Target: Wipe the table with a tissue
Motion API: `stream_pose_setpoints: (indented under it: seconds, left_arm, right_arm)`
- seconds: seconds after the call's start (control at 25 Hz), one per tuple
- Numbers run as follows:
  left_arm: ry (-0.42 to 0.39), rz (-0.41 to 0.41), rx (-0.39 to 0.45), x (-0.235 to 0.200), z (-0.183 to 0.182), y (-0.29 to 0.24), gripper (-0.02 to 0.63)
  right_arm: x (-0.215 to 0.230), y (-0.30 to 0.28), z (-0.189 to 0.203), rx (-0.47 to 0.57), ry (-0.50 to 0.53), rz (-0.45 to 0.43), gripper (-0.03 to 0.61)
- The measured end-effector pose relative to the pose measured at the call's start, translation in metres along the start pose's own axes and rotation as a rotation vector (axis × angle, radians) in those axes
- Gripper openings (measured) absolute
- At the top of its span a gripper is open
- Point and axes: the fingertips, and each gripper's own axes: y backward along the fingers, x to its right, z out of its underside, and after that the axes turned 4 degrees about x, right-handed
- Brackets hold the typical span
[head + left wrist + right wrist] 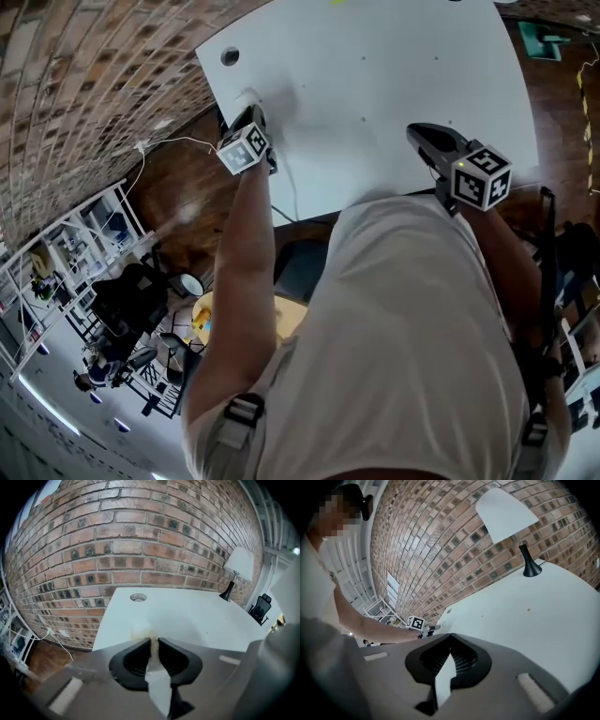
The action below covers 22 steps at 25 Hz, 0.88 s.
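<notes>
The white table [394,94] fills the top of the head view. A crumpled white tissue [249,97] lies pressed on it near the left edge. My left gripper [252,112] points down onto it. In the left gripper view the jaws [153,642] are shut on the tissue [139,630], and its wad bulges out ahead of the tips onto the table [197,616]. My right gripper [413,132] hovers over the table's near edge at the right. In its own view the right gripper [450,635] is shut, tips together, with nothing between them. My left gripper [427,628] shows there at the far left.
A round cable hole [230,56] sits in the table's far left corner, beyond the tissue. A white-shaded lamp [506,508] on a black base stands at the far right corner by the brick wall [140,536]. A white cable [169,142] runs along the wooden floor left of the table.
</notes>
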Motion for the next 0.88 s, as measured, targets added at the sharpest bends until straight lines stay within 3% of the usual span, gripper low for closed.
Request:
stream_pose_setpoints:
  seconds: [0.2, 0.48, 0.88]
  left_arm:
    - [-0.032, 0.02, 0.002, 0.002, -0.007, -0.008, 0.058]
    - [-0.137, 0.077, -0.027, 0.019, -0.006, -0.011, 0.057]
    - [-0.155, 0.2, -0.027, 0.083, 0.029, -0.005, 0.055]
  right_arm:
    - [0.004, 0.005, 0.001, 0.005, -0.008, 0.013, 0.008]
    - [0.006, 0.01, 0.003, 0.003, -0.011, 0.021, 0.008]
    - [-0.003, 0.009, 0.008, 0.006, 0.003, 0.015, 0.008]
